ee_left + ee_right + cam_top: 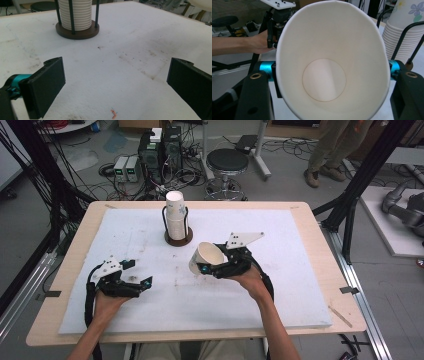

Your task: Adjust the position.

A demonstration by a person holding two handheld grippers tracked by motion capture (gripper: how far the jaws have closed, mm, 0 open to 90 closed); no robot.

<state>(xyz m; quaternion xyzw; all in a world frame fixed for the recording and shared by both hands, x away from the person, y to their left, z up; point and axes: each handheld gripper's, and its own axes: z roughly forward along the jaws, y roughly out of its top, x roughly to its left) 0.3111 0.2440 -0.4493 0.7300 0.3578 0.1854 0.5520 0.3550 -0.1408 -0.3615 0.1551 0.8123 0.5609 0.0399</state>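
Observation:
My right gripper (206, 266) is shut on a white paper cup (205, 258), held tilted above the middle of the white mat. The right gripper view looks straight into the cup (329, 62), squeezed oval between the two jaws. A stack of paper cups (176, 216) stands upside down in a black wire holder on a round brown base (178, 240) at the mat's far middle. In the left gripper view that stack (76, 13) stands ahead. My left gripper (141, 276) rests low at the front left, open and holding nothing (116, 80).
The white foam mat (280, 270) covers most of the wooden table (330, 285). A small orange scrap (114, 114) lies on the mat near the left jaws. Behind the table are a black stool (227, 162), computer boxes and cables (155, 155), and a person's legs (332, 147).

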